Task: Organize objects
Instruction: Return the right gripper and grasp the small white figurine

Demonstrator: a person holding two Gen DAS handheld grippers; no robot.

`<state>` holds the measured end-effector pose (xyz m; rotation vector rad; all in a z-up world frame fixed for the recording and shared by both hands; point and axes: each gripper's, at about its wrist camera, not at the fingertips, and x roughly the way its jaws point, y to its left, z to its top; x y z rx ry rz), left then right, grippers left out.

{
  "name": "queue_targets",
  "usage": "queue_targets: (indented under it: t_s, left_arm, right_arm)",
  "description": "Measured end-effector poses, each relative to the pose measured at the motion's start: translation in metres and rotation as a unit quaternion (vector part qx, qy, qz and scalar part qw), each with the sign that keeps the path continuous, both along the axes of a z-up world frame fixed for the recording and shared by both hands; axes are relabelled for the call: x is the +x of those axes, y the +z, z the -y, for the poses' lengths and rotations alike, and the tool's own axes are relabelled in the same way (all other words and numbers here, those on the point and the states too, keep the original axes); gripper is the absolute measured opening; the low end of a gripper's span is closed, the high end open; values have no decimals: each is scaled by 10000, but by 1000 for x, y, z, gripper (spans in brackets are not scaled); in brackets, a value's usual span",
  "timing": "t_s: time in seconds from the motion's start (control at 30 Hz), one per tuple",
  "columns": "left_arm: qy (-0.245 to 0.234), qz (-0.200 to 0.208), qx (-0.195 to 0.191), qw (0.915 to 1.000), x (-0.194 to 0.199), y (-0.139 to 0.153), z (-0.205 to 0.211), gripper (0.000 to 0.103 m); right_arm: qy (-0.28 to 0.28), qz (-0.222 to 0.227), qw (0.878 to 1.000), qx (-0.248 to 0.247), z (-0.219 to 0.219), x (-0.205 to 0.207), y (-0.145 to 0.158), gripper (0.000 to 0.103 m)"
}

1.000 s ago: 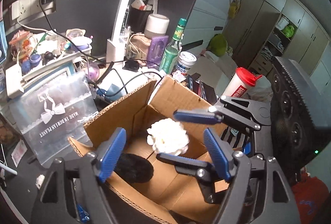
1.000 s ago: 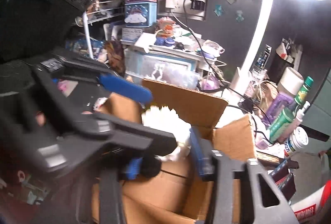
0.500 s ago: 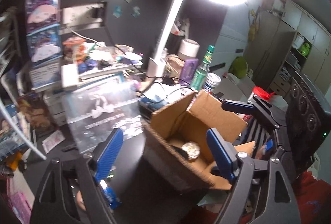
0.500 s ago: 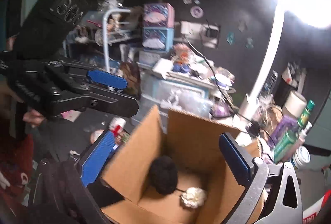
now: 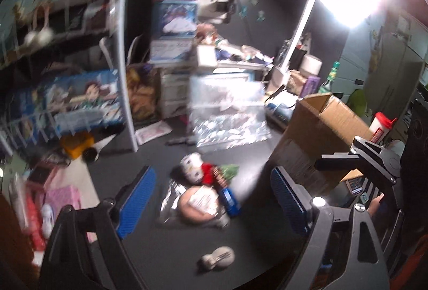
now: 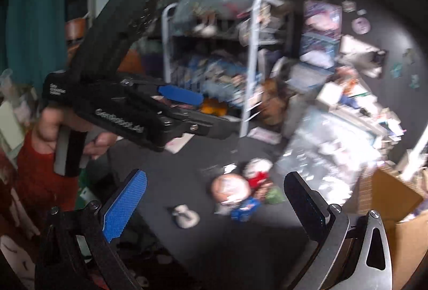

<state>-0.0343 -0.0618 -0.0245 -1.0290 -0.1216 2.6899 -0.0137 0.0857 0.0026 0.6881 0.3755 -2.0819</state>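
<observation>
Cardboard marks the goal: the open cardboard box [image 5: 321, 134] stands at about three o'clock of the left wrist view, and its corner shows at four o'clock [image 6: 393, 193] in the right wrist view. Loose on the dark tabletop [image 5: 165, 249] lies what is left to sort: a small doll with a pale face and red collar [image 5: 196, 169], a round tan packet in clear wrap [image 5: 199, 203] touching it on the near side, a blue toy car [image 5: 230, 200] just beside the packet, and a small grey-white figure [image 5: 218, 259] lying apart, toward six o'clock. Both views are smeared by motion, so what exactly these items are is partly a guess.

Neither tool carries anything. The left gripper [image 5: 211, 204] has its jaws opening, with the packet and car framed between the blue pads but untouched. The right gripper [image 6: 214, 207] is spread as wide as it goes and empty; the grey-white figure [image 6: 186, 216] and the cluster lie ahead of it on the table.

The step in hand looks like reaching for the next item. To do it well, let the blur settle first, pick one target per hand so the tools do not cross, and come down over a single object. The lone grey-white figure is the cleaner pick. In the cluster, straddle only the packet, and close on its body, not the slippery wrap.
</observation>
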Motion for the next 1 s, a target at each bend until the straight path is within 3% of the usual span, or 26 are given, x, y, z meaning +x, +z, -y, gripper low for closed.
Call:
queue_targets:
  t_s: [0.17, 0.23, 0.37, 0.4, 0.43, 0.57, 0.67, 1.0]
  left_arm:
    - [191, 335, 30, 9993, 17, -43, 27, 86]
    - [245, 462, 77, 9986, 22, -58, 35, 86]
    - [272, 664, 219, 9972, 28, -79, 44, 86]
    - [281, 707, 256, 9968, 28, -83, 47, 86]
    - [293, 759, 286, 9963, 29, -88, 49, 86]
    - [341, 854, 323, 9952, 31, -96, 53, 86]
    - [320, 878, 372, 9949, 32, -98, 55, 86]
    - [81, 979, 572, 9935, 33, -95, 47, 86]
  right_arm:
    - [134, 677, 9975, 146, 24, -3, -54, 98]
    - [81, 899, 9956, 264, 30, -7, -75, 77]
    - [-46, 1169, 9918, 510, 38, -14, -112, 66]
    - [-65, 1189, 9911, 593, 40, -15, -120, 58]
    - [-86, 1192, 9907, 644, 41, -17, -124, 50]
    - [-113, 1086, 9909, 785, 45, -18, -131, 44]
    - [-71, 1034, 9905, 899, 48, -19, -133, 29]
    - [11, 875, 9930, 789, 47, -18, -116, 24]
